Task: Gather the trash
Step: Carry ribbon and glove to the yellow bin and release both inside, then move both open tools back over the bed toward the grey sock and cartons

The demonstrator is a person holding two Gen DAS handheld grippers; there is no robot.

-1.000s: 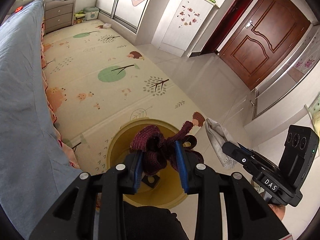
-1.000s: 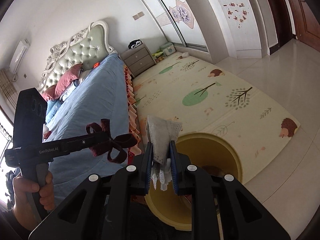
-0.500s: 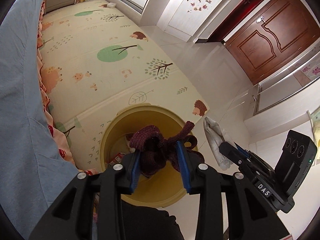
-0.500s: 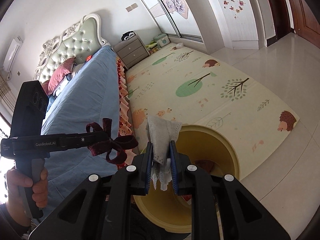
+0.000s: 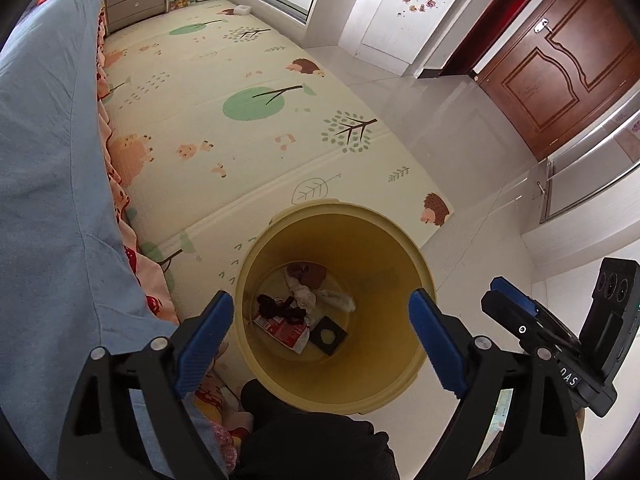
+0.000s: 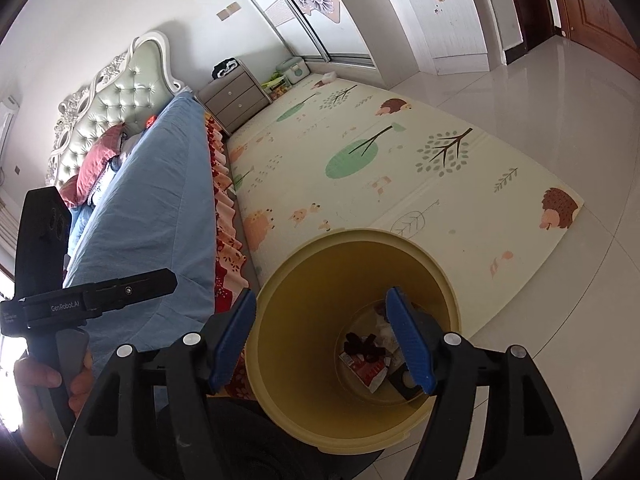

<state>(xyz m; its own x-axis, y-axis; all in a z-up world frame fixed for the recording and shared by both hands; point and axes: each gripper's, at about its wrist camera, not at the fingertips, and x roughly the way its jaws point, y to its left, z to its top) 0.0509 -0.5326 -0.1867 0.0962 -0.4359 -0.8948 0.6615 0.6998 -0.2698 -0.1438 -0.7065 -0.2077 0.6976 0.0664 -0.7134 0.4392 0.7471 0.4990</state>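
My left gripper (image 5: 320, 336) and right gripper (image 6: 324, 340) hung spread wide and empty over the yellow bin (image 5: 416, 264) at lower centre, where the trash (image 5: 304, 308) lay, dropped inside.

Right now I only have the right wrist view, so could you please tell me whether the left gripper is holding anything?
Observer: No. The left gripper is wide open, with nothing between its pads.
Operator: Thank you. Is the white tissue in the bin? I cannot see it clearly.
Observer: Yes. The white tissue lies on the bottom of the yellow bin, beside the dark knit piece.
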